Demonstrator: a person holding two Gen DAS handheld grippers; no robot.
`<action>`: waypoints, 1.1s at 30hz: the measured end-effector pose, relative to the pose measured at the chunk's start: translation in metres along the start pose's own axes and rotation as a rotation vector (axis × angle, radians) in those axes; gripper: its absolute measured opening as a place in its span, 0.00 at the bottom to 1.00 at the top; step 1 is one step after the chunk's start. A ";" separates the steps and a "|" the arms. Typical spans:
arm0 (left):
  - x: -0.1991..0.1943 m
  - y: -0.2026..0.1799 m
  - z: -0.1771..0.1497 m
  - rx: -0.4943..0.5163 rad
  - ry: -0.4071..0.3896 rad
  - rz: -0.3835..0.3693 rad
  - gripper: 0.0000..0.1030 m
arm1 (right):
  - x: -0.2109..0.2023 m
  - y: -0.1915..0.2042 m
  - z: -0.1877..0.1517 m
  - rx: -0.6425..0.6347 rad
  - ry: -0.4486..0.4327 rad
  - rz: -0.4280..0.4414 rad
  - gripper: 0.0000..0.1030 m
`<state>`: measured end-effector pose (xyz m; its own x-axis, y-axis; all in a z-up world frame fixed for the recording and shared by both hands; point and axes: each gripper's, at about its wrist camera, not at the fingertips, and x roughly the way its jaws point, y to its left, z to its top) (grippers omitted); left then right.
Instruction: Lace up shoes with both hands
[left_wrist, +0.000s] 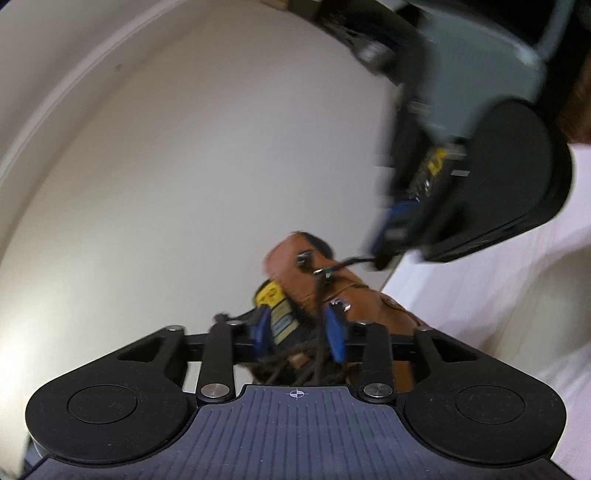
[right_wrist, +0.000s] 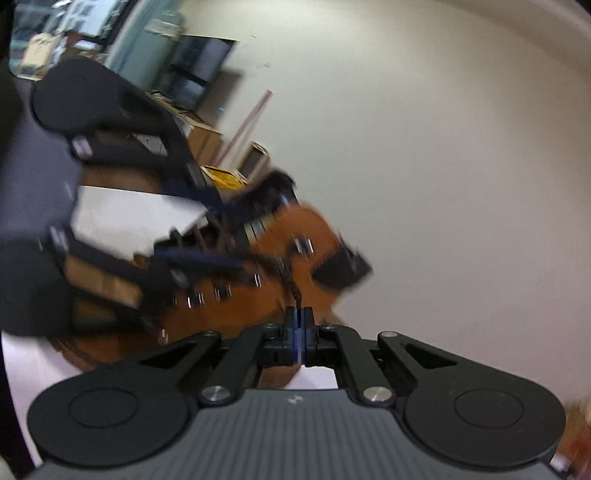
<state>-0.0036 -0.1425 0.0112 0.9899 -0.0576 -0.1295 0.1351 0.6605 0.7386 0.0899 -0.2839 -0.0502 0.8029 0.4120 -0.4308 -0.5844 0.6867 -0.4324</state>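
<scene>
To the left of the boot (left_wrist: 332, 295) in the left wrist view we see only bare, pale wall, an open stretch with nothing in the way; a curved trim edge runs along its far left. The boot itself is tan leather, smooth, with metal eyelets and hooks up its front and a yellow label on the tongue, standing on a white table (left_wrist: 498, 295) whose edge runs just right of it. Our left gripper (left_wrist: 300, 334) stands partly open, its blue pads either side of the tongue and the tangle of dark braided lace (left_wrist: 317, 306), not pressing on anything we can make out. Right of and above the boot, the right gripper (left_wrist: 382, 258) comes in blurred, its tip at a taut strand running from an upper hook.

In the right wrist view, the left gripper (right_wrist: 221, 236) is a blur left of the boot (right_wrist: 295, 236). Our right gripper (right_wrist: 299, 321) is pinched tight on the lace (right_wrist: 293, 286) just below the boot's shaft; right of the boot lies plain wall.
</scene>
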 end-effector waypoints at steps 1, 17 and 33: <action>-0.003 0.007 -0.005 -0.029 -0.002 -0.005 0.45 | -0.002 -0.001 -0.006 0.015 0.018 -0.002 0.02; -0.040 0.148 -0.128 -0.531 0.289 -0.168 0.48 | -0.021 0.009 -0.011 0.102 0.048 -0.033 0.17; -0.022 0.169 -0.154 -0.884 0.258 -0.410 0.57 | 0.030 -0.025 0.003 0.177 0.072 0.049 0.03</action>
<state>-0.0095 0.0854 0.0368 0.8204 -0.3105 -0.4802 0.2792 0.9503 -0.1374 0.1291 -0.2871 -0.0500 0.7600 0.4076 -0.5062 -0.5873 0.7642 -0.2665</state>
